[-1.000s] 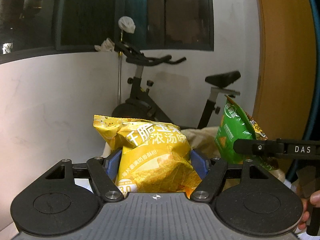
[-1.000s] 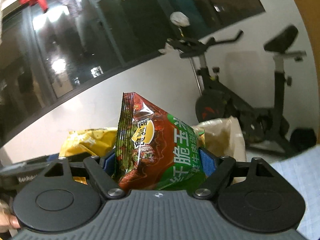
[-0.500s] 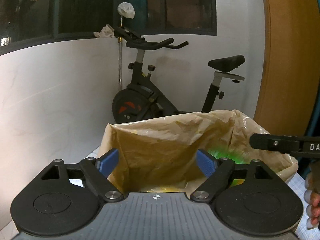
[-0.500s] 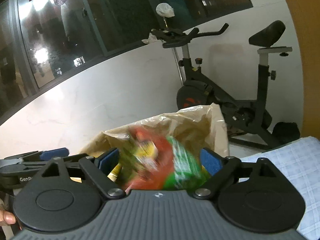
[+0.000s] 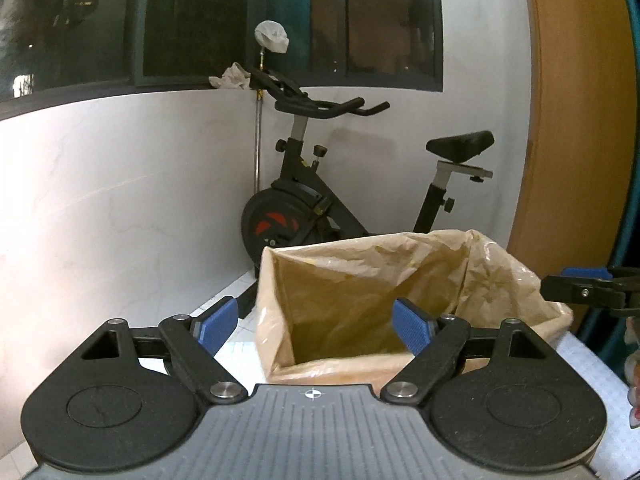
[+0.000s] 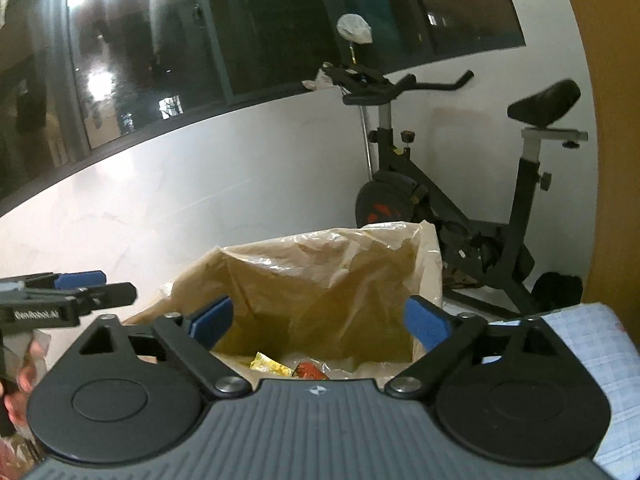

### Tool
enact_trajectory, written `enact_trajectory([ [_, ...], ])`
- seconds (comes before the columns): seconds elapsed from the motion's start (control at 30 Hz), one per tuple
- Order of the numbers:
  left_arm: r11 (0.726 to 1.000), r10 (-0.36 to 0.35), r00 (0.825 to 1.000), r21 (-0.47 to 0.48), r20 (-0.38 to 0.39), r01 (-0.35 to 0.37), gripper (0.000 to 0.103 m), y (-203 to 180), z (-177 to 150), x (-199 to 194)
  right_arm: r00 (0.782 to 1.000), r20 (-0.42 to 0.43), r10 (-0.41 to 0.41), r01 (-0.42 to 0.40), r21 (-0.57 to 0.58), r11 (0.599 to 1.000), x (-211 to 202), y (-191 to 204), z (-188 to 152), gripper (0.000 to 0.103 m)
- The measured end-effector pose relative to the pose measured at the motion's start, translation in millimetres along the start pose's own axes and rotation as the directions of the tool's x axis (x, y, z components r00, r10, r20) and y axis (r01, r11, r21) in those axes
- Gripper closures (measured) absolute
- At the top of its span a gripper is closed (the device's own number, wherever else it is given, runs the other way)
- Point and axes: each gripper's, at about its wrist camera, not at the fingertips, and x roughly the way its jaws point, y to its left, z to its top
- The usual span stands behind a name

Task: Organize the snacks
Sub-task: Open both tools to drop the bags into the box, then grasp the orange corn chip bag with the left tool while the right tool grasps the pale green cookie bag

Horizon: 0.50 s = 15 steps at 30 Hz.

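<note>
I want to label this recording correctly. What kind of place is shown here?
Most likely a room in a home, perhaps an enclosed balcony. An exercise bike stands by the white wall under dark windows, and a box lined with a plastic bag holds snack packets.

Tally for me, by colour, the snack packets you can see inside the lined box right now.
Yellow snack packet: 1
Red snack packet: 1
Total: 2, both only partly in view at the bottom of the plastic-lined box; more may lie hidden behind the right gripper.
</note>
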Motion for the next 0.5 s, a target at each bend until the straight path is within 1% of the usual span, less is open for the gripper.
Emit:
enact_trajectory([
  [0.07,1.0,-0.016,1.0,-0.016,0.003,0.016,0.017,6.9,-2.5,-13.2,1.0,-0.003,0.002,-0.002,0.015,1.0,-8.7,2.6,-1.8,0.0],
  [0.13,0.999,-0.042,0.999,-0.026,0.006,0.042,0.017,12.8,-6.7,-24.9,1.0,-0.008,0.006,-0.006,0.029,1.0,-17.7,5.8,-5.7,0.0],
  [0.23,0.996,-0.084,0.996,-0.021,0.014,0.084,0.017,18.3,-16.2,-40.4,0.999,-0.037,0.002,-0.001,0.017,1.0,-29.2,15.3,-12.4,0.0],
  [0.33,0.996,-0.085,0.996,-0.023,0.012,0.085,0.017,21.2,-28.0,-52.2,0.998,-0.045,0.033,-0.033,0.012,0.999,-40.4,24.9,-24.2,0.0],
  [0.43,0.995,-0.074,0.997,-0.061,0.023,0.075,0.017,26.4,-42.6,-63.4,0.997,-0.037,0.063,-0.061,0.035,0.998,-49.9,31.7,-39.5,0.0],
  [0.5,0.994,-0.054,0.998,-0.087,0.045,0.058,0.018,27.9,-54.4,-71.6,0.997,-0.03,0.065,-0.063,0.038,0.997,-56.0,35.6,-49.9,0.0],
])
